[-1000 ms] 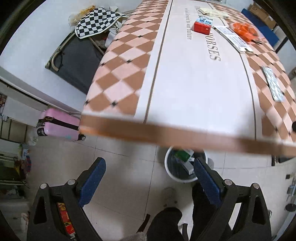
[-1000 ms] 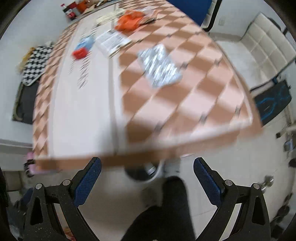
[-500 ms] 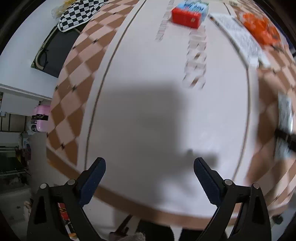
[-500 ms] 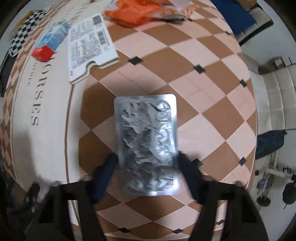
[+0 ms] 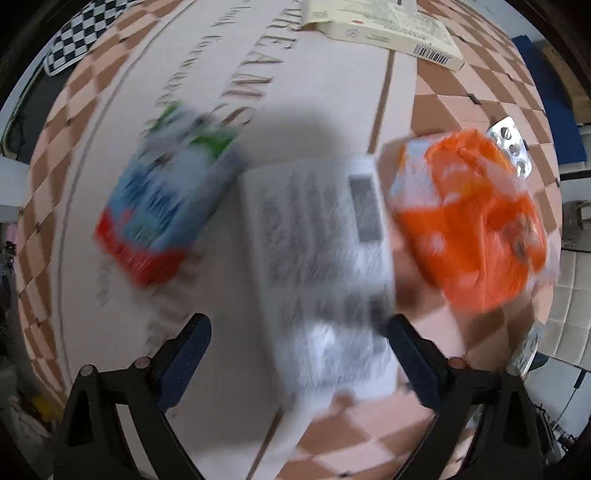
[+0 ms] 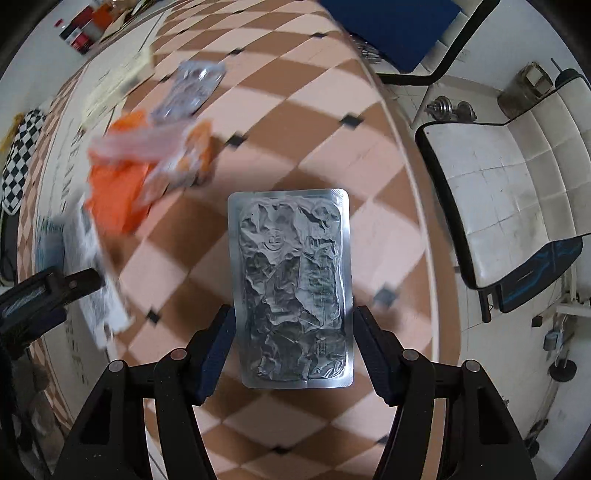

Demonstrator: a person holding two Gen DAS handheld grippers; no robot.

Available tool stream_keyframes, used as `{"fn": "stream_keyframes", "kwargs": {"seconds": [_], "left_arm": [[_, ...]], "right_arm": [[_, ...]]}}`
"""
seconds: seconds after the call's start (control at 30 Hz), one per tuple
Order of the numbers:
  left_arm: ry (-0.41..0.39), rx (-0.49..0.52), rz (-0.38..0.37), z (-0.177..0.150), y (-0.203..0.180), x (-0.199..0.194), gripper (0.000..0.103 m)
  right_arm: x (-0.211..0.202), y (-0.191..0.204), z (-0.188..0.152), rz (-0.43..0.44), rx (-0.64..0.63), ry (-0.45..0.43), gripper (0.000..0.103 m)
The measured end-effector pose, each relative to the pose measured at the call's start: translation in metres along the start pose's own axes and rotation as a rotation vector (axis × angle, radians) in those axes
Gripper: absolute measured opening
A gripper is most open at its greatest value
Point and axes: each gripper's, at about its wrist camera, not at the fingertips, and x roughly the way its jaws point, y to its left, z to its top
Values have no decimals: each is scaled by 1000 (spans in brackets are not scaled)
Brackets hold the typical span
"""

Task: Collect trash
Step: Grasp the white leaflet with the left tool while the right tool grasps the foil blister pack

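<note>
**Foil pack clamped between the right fingers; left tongs apart over the leaflet**

In the right wrist view, the crumpled silver foil pack point(image 6: 291, 291) fills the centre of the frame, standing lengthwise along the right gripper point(image 6: 291, 350), whose blue-padded fingers point(image 6: 218, 347) press against its two long edges. Beneath it lies the checkered tablecloth point(image 6: 369, 155).

To the upper left of that frame sits a blurred orange wrapper point(image 6: 122, 192), with a clear blister pack point(image 6: 192, 88) just beyond it near the top. A white padded seat point(image 6: 509, 199) occupies the right side, off the table.

In the left wrist view, the left gripper point(image 5: 299, 354) has its fingers wide apart, gripping nothing. A blurred white printed leaflet point(image 5: 325, 258) runs from frame centre down between them. The orange wrapper point(image 5: 469, 225) lies at right, just beside the leaflet. A blue-and-red carton point(image 5: 162, 206) lies at left, and a pale flat box point(image 5: 384, 29) sits along the top edge.
</note>
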Motion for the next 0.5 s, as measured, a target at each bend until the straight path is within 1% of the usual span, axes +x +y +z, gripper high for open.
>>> {"fn": "stream_keyframes", "kwargs": {"seconds": [0.07, 0.1, 0.13, 0.2, 0.23, 0.3, 0.33, 0.43, 0.47, 0.5], "left_arm": [[12, 2, 23, 7, -2, 5, 96], [12, 4, 33, 9, -2, 7, 96], [6, 3, 42, 11, -1, 7, 96], [-12, 8, 43, 10, 2, 6, 93], [-25, 21, 41, 9, -2, 4, 92], [-50, 45, 43, -2, -11, -2, 81], [-60, 59, 44, -7, -11, -6, 73], [-63, 88, 56, -15, -5, -9, 73], [-68, 94, 59, -26, -9, -8, 73], [-73, 102, 63, -29, -7, -9, 73]], "right_arm": [[6, 5, 18, 4, 6, 1, 67], [7, 4, 22, 11, 12, 7, 67], [11, 11, 28, 13, 15, 11, 67], [15, 12, 33, 8, 12, 25, 67], [18, 14, 29, 0, 8, 21, 67], [26, 17, 23, -17, -10, 27, 67], [27, 19, 23, -27, -17, 33, 67], [30, 25, 23, -51, -36, 46, 68], [30, 26, 23, -60, -44, 50, 69], [30, 29, 23, -71, -51, 52, 69]]}}
